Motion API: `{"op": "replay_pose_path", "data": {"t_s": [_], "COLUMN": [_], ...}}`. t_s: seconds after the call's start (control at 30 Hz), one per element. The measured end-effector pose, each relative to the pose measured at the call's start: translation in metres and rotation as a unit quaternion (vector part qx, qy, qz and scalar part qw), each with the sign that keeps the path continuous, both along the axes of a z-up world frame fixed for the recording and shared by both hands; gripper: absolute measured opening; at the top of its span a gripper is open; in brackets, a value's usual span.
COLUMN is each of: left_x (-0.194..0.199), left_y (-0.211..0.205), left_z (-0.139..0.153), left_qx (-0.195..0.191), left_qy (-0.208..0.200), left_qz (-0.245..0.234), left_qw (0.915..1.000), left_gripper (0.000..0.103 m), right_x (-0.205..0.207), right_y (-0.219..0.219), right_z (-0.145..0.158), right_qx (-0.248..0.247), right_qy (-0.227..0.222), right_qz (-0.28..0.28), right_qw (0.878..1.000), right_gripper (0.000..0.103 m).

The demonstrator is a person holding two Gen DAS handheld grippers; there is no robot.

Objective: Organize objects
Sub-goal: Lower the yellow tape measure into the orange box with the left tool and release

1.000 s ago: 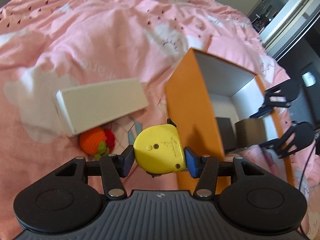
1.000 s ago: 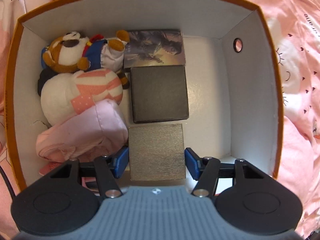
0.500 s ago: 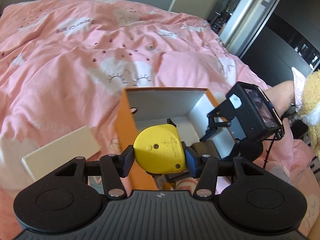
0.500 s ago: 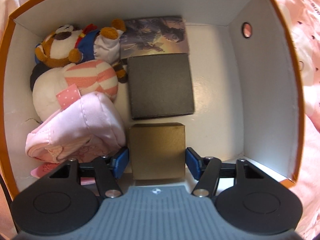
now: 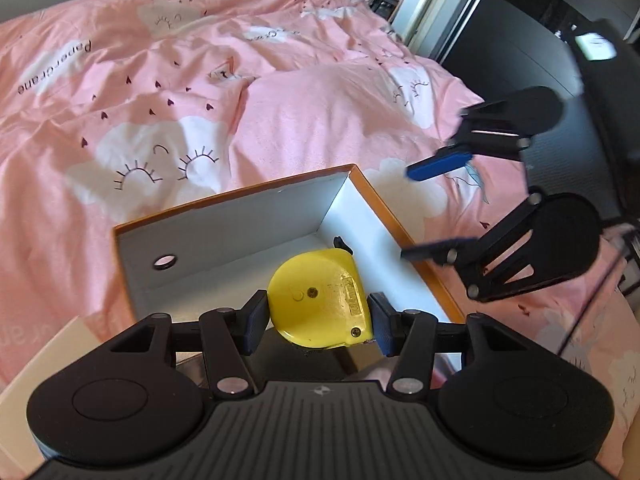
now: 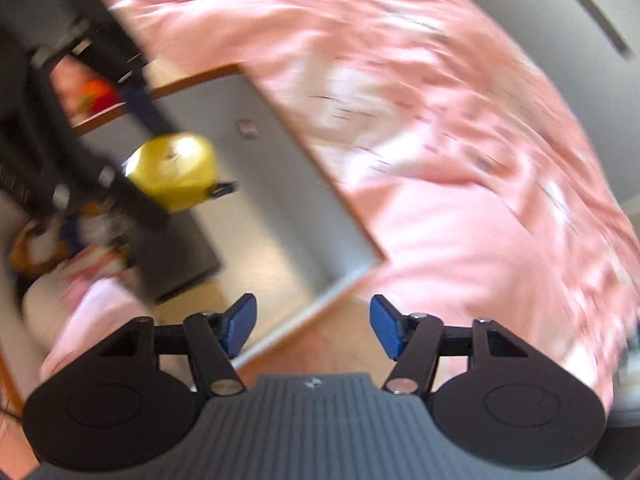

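My left gripper (image 5: 318,318) is shut on a yellow tape measure (image 5: 320,304) and holds it over the open orange box (image 5: 240,200) with white walls. The tape measure also shows in the blurred right wrist view (image 6: 174,170), above the box interior (image 6: 272,184). My right gripper (image 6: 312,326) is open and empty, raised over the box's near corner; it shows in the left wrist view (image 5: 440,208) to the right of the box. Inside the box I see a dark box (image 6: 176,248), plush toys (image 6: 36,248) and a pink pouch (image 6: 92,320).
The box sits on a pink bedspread (image 5: 160,100) with cloud prints. A white cardboard box (image 5: 36,360) lies at the left. An orange knitted toy (image 6: 94,94) lies beyond the box. Dark furniture (image 5: 540,40) stands at the right bed edge.
My right gripper let go of the brown box, lifted out of the orange box and swung right. My left gripper carried the tape measure over the box opening.
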State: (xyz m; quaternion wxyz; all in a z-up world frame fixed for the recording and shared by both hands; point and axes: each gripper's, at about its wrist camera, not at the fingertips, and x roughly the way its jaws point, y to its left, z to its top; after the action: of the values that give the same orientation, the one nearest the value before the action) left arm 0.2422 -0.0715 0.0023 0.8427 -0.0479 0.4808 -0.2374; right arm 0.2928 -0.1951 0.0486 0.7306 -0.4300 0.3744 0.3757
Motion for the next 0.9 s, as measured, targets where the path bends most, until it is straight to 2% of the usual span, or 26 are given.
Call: {"op": "replay_pose_path", "data": {"t_s": [0.1, 0.13, 0.27, 0.43, 0.6, 0.8, 0.9], "left_x": [0.018, 0.023, 0.04, 0.051, 0.055, 0.058, 0.058], "left_y": [-0.014, -0.018, -0.034, -0.047, -0.056, -0.059, -0.055], "left_z": [-0.015, -0.021, -0.044, -0.067, -0.082, -0.094, -0.094], "left_qx": [-0.014, -0.019, -0.021, -0.011, 0.01, 0.006, -0.01], "left_qy": [0.032, 0.042, 0.075, 0.102, 0.106, 0.131, 0.135], "left_qz": [0.027, 0.037, 0.07, 0.095, 0.097, 0.096, 0.095], "left_qw": [0.999, 0.9983, 0.9945, 0.9902, 0.9896, 0.9868, 0.9862], "left_gripper": [0.061, 0.061, 0.061, 0.061, 0.061, 0.061, 0.06], "right_x": [0.001, 0.003, 0.014, 0.027, 0.031, 0.03, 0.029], "right_y": [-0.009, -0.012, -0.024, -0.027, -0.033, -0.036, -0.036], "right_z": [-0.009, -0.012, -0.021, -0.039, -0.049, -0.054, -0.053], "right_qx": [0.021, 0.022, 0.016, 0.008, 0.018, 0.021, 0.021], "right_qy": [-0.027, -0.031, -0.04, -0.036, -0.028, -0.026, -0.027], "right_qz": [-0.083, -0.103, -0.161, -0.183, -0.196, -0.192, -0.192], "right_qw": [0.996, 0.994, 0.986, 0.982, 0.98, 0.981, 0.981], "right_gripper": [0.056, 0.052, 0.052, 0.052, 0.053, 0.054, 0.054]}}
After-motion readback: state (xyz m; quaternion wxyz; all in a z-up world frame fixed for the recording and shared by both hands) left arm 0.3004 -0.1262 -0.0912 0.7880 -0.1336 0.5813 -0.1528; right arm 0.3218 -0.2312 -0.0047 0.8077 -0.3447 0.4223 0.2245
